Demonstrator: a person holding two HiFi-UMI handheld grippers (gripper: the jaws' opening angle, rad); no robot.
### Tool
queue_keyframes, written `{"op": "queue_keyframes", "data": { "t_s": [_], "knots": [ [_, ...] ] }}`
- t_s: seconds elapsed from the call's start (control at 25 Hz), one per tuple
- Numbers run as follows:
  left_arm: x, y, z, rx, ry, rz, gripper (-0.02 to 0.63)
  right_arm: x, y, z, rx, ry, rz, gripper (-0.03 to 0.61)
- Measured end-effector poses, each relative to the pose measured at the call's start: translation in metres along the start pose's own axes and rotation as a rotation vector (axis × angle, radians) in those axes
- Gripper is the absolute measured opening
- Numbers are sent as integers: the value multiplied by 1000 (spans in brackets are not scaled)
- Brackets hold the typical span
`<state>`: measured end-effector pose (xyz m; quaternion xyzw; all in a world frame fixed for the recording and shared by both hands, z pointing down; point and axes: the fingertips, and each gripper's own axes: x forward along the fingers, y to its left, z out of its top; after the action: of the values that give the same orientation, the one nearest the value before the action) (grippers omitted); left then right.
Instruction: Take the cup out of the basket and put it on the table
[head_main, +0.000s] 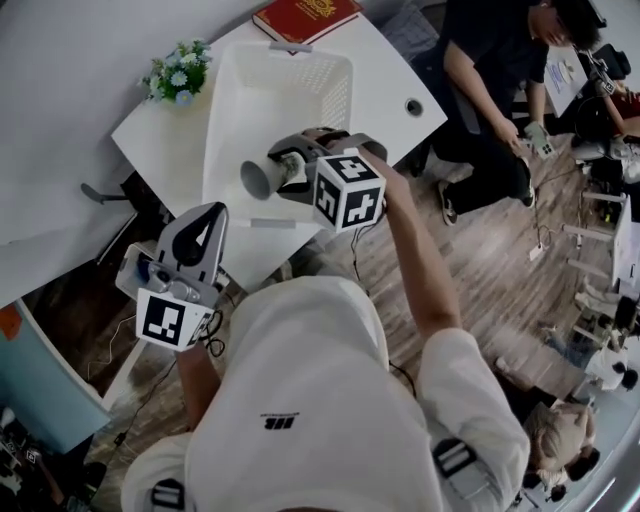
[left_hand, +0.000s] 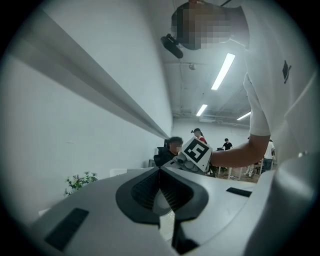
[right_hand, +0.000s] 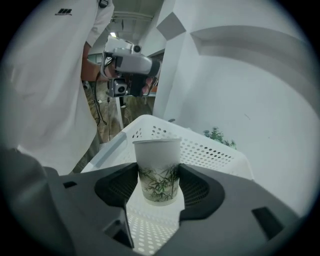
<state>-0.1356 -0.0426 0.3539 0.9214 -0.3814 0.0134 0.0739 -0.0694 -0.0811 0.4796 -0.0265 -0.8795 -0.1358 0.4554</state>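
Over the near end of the white basket (head_main: 240, 110), my right gripper (right_hand: 159, 187) clamps the bamboo-print paper cup (right_hand: 156, 160) by its sides to clear the rim, while my left gripper (left_hand: 160, 175) idles, jaws together, empty.

We count one paper cup (right_hand: 157, 170), one perforated basket (head_main: 290, 58) and one white table (head_main: 385, 75). On this table we count one red book (head_main: 305, 17), one bunch of flowers (head_main: 178, 72) and one round hole (head_main: 413, 106). There are two grippers, the left gripper (left_hand: 161, 187) and the right gripper (right_hand: 157, 186), and so two marker cubes, the left cube (head_main: 175, 318) and the right cube (head_main: 348, 190). We count two people with certainty, the person in the white shirt (head_main: 310, 400) and the person in dark clothes (head_main: 490, 60); the further ones at the right edge are too small to count. In the left gripper view we count three ceiling lamps (left_hand: 223, 71).
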Motion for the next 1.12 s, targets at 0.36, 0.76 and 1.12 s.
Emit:
{"op": "queue_keyframes", "data": {
  "t_s": [0.36, 0.76, 1.12],
  "knots": [
    [3, -11, 3, 42, -14, -68, 9, -34, 3, 19, 134, -150, -125, 268],
    [5, -21, 7, 58, -23, -136, 9, -73, 7, 33, 281, -312, -242, 268],
    [17, -39, 15, 80, -26, -207, 9, -108, 15, 35, 353, -405, -319, 268]
  ]
}}
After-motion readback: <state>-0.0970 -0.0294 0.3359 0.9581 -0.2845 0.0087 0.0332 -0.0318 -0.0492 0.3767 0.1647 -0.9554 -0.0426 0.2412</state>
